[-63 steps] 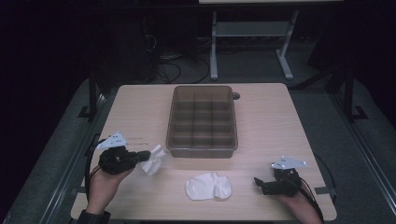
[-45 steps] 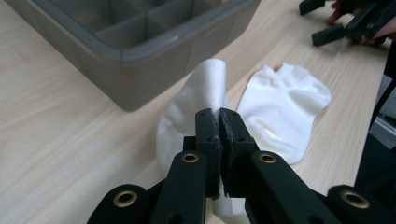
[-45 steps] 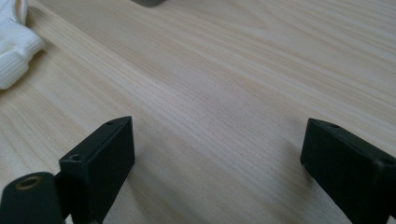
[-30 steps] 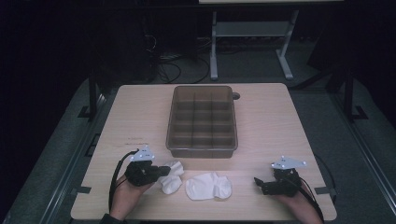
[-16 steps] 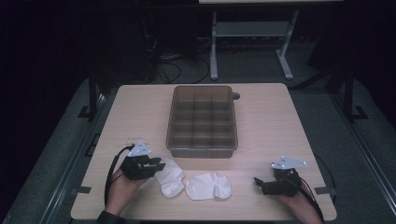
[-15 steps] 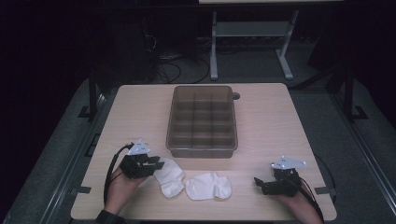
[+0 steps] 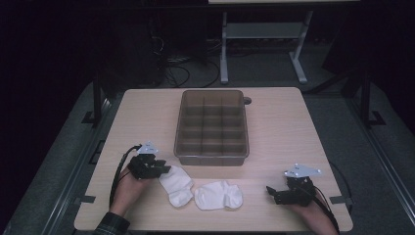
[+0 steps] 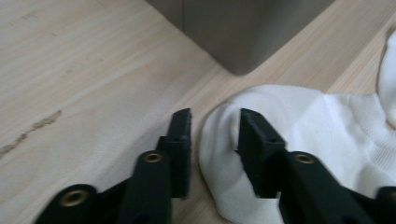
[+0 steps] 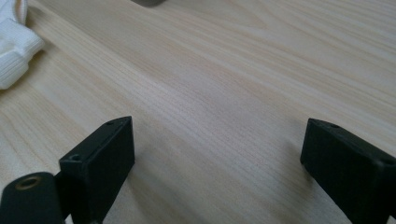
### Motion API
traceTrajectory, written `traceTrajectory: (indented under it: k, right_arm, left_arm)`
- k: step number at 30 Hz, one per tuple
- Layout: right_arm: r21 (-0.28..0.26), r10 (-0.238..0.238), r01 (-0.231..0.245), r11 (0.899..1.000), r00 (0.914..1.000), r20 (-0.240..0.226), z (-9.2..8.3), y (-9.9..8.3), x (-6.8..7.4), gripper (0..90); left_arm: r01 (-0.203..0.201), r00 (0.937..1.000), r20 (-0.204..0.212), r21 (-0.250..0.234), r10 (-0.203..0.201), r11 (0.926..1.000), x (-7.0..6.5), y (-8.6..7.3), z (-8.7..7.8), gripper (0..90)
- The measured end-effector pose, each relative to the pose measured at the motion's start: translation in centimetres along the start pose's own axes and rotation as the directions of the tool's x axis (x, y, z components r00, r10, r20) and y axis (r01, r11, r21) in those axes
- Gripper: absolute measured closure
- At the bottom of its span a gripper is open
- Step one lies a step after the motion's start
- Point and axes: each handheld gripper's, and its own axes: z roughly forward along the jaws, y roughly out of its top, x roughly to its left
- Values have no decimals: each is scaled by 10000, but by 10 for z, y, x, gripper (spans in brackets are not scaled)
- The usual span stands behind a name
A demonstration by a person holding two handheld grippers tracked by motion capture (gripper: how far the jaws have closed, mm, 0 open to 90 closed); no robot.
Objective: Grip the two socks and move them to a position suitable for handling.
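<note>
- Your left gripper (image 7: 165,170) sits low on the table (image 7: 147,112), near the front left corner of the brown box (image 7: 212,127).
- In the left gripper view, your left gripper (image 8: 215,135) has its jaws a little way apart. The edge of a white sock (image 8: 299,140) lies in the gap, but the jaws are not squeezing it. One jaw is over bare wood and the other is over the sock.
- From the high view, that sock (image 7: 177,185) lies flat just in front of the box, touching your left gripper's tip.
- A second white sock (image 7: 219,195) lies right beside the first one, toward the middle of the table's front edge.
- The brown box is see-through and has many small square spaces inside. It stands in the middle of the table.
- Your right gripper (image 7: 270,190) rests near the front right of the table, well apart from the socks.
- In the right gripper view, your right gripper (image 9: 217,149) has its jaws spread wide. There is just bare wood between them, so it holds nothing. A bit of white sock (image 9: 14,39) shows far off at the top corner.
</note>
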Motion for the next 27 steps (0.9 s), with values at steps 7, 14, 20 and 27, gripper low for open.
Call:
traceTrajectory:
  k: [7, 14, 20, 27]
  right_arm:
    - [2, 2, -2, 10000, 10000, -2, 0, 0, 0, 95]
    - [-1, -1, 1, 10000, 10000, -2, 0, 0, 0, 95]
    - [-3, 0, 0, 10000, 10000, -3, 0, 0, 0, 95]
    - [-1, 3, -3, 10000, 10000, -2, 0, 0, 0, 95]
  left_arm:
    - [-194, 9998, -23, -204, 194, 9996, -5, 1, -11, 880]
    - [-455, 9990, -39, -1048, 453, 9935, -22, 11, -37, 889]
    - [-764, 9969, 102, -1377, 786, 9875, -41, 21, -53, 891]
    - [-1152, 9916, 373, -1742, 1235, 9779, -62, 33, -65, 892]
